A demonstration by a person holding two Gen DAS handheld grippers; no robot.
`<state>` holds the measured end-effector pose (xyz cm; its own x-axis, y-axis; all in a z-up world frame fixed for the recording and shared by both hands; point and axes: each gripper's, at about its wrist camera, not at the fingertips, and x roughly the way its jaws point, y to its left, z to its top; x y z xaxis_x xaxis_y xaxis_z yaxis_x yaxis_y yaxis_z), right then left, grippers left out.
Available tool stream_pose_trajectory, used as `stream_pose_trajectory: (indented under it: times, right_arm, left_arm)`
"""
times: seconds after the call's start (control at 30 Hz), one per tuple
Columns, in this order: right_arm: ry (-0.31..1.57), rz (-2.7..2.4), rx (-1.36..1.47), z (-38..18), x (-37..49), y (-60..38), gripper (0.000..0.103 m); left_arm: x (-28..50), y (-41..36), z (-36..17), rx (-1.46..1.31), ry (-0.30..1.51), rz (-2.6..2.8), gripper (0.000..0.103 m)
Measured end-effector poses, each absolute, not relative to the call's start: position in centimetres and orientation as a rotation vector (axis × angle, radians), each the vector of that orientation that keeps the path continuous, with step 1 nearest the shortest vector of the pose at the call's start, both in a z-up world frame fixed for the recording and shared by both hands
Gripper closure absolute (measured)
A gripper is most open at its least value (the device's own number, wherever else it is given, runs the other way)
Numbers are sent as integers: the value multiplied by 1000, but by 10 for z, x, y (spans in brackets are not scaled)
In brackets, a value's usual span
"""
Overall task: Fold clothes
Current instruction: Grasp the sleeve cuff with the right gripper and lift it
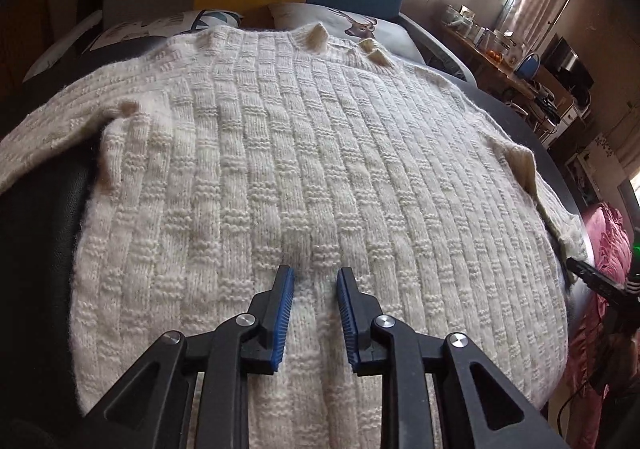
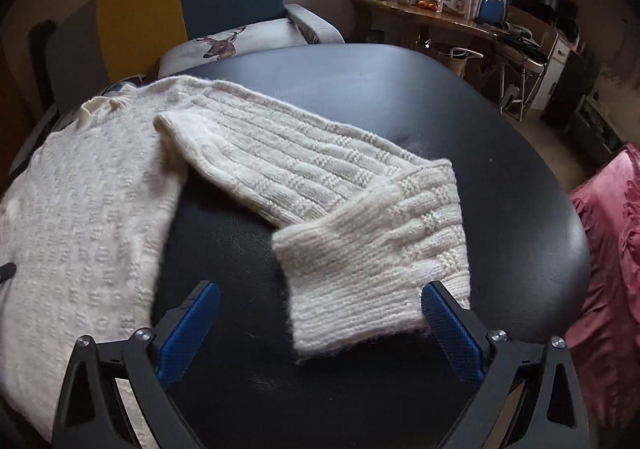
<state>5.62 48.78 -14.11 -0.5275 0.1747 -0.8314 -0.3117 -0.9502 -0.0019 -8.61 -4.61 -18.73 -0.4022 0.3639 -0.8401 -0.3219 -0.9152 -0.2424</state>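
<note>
A cream knitted sweater [image 1: 320,169] lies flat on the black tabletop [image 2: 400,97], the left claw [image 1: 316,277] pinching a fold of it, the right claw [image 2: 320,301] wide open around the sleeve cuff [image 2: 360,281].

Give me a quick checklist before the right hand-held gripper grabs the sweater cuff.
1. Sweater body flat on the table: ok.
2. Sleeve fully on the table: ok.
3. Cuff between the fingers of the right hand-held gripper: ok, not yet pinched.
4. Right jaws wide enough: ok.
5. Left hand-held gripper gripping the hem: cannot tell.
6. Table beside the cuff clear: ok.
</note>
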Motion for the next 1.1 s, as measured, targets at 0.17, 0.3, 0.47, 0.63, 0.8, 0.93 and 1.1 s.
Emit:
stream_pose_trajectory:
  times: [0.17,0.3,0.47,0.63,0.8,0.93,1.1]
  right_arm:
    - [248,2524,-1324,-151,65,496,46]
    - [232,2525,-1342,-147,63,501,65]
    - [432,2534,-1193,-109,78,537,87]
    - [702,2429,-991,-83,99,610,87]
    - [929,2243,-1034,-121,112,666,79]
    - [959,2231,-890,-108,142,674,63]
    - [766,2445,-867,-64,144,637,54]
  left_arm:
    - [-80,-48,-186,-1389,-67,2352,80]
    - [-76,-50,-186,-1363,-72,2361,79]
    - [-78,-54,-187,-1361,-103,2345,79]
    - [-80,-55,-188,-1362,-120,2335,79]
    - [-83,-51,-186,-1393,-82,2324,79]
    - [-92,-42,-174,-1445,-55,2282,80]
    - [-99,4,-135,-1336,37,2190,80]
